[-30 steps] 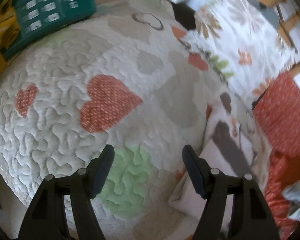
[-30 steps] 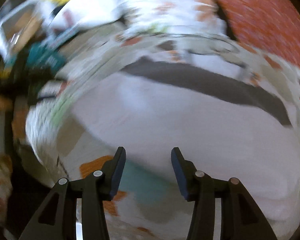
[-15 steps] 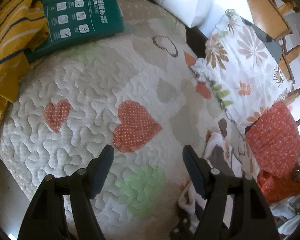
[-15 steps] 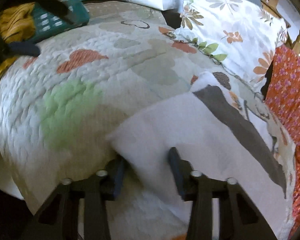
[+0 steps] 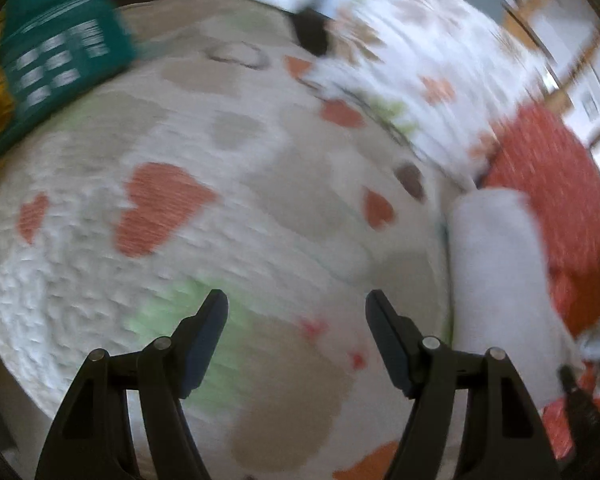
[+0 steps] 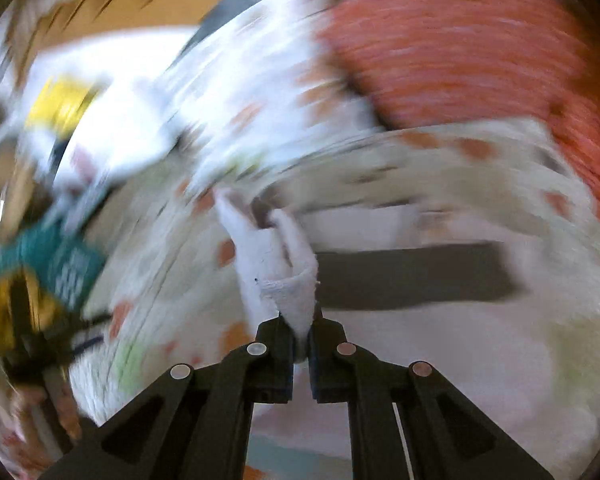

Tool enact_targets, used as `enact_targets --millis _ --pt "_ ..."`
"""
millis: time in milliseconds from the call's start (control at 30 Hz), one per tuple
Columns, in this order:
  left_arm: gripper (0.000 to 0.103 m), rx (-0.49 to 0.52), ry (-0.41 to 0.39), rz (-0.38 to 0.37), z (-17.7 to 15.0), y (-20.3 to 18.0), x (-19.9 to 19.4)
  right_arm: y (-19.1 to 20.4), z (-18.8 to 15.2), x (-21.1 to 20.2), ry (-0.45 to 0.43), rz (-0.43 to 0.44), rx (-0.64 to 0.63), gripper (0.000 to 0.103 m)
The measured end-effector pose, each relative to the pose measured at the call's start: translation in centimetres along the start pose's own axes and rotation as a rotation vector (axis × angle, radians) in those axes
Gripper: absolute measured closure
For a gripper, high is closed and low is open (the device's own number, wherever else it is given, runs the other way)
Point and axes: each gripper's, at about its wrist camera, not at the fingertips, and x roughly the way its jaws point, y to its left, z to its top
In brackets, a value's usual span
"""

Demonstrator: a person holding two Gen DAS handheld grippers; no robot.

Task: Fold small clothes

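Half a second ago the right tongs [image 6: 300, 326] were standing apart around the edge of the white cloth [image 6: 284, 280]; now they are clenching a pinched fold of it, the fold rising straight ahead from the tips. Both views are now blurring, where the earlier pair was sharp. The left tongs [image 5: 296, 312] are staying released with nothing between them, hovering over the heart quilt [image 5: 172, 200] as before. In the left view the cloth [image 5: 496, 280] was a small bunched patch at the lower right; it is now showing as a long pale band.

Only the right view is showing the grip itself and the cloth's dark stripe [image 6: 412, 276], running across to the right of the fold. Only the left view is showing the cloth's whole outline: its long axis is running from the near right edge away toward the red pillow [image 5: 560, 200], lying on the quilt's right side. The teal pack [image 5: 60, 68] is sitting at the far left, well apart from it.
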Motion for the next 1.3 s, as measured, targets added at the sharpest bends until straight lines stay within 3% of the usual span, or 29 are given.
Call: enact_targets --millis 100,200,300,433,567,733,833,933,1100,1167,1200,1267,1300 --pt "0.032 0.107 0.04 -0.028 -1.4 -4.3 1.3 -6.4 -1.8 -2.8 -0.002 -0.084 0.095 0.097" --pt "0.032 0.204 0.09 -0.059 -3.2 -8.6 3.0 -11.3 -5.5 -1.9 0.113 -0.143 0.161 0.097" --pt "0.033 0.267 0.134 -0.086 -4.9 -11.5 4.2 -13.5 -7.5 -0.1 0.187 -0.1 0.223 0.096" --pt "0.033 0.339 0.17 -0.132 -7.4 -14.7 4.9 -13.1 -7.3 0.0 0.178 -0.101 0.18 0.093" --pt "0.033 0.404 0.179 -0.189 -9.0 -17.4 4.8 -13.6 -6.0 -1.9 0.124 -0.136 0.184 0.076" --pt "0.033 0.503 0.15 -0.236 -10.5 -21.0 4.3 -13.2 -2.3 -2.1 0.085 -0.146 0.123 0.075" --pt "0.033 0.534 0.175 -0.234 -11.4 -21.9 5.2 -12.7 0.1 0.4 0.111 -0.085 0.096 0.075" --pt "0.032 0.574 0.211 -0.2 -12.9 -22.6 6.5 -13.6 2.7 5.2 0.159 -0.085 0.112 0.075" --pt "0.027 0.6 0.224 -0.169 -14.5 -22.6 8.2 -18.0 6.3 13.7 0.275 -0.017 0.244 0.075" --pt "0.025 0.623 0.217 -0.17 -14.6 -22.6 8.3 -20.1 7.6 15.8 0.252 0.009 0.321 0.076" --pt "0.024 0.626 0.218 -0.174 -14.6 -22.6 8.4 -20.8 8.1 16.1 0.226 0.0 0.346 0.076" --pt "0.023 0.623 0.228 -0.19 -14.3 -22.4 8.6 -21.8 9.5 16.3 0.178 -0.112 0.353 0.074" --pt "0.022 0.621 0.234 -0.195 -14.2 -22.4 8.7 -21.8 10.0 16.1 0.156 -0.2 0.332 0.056"
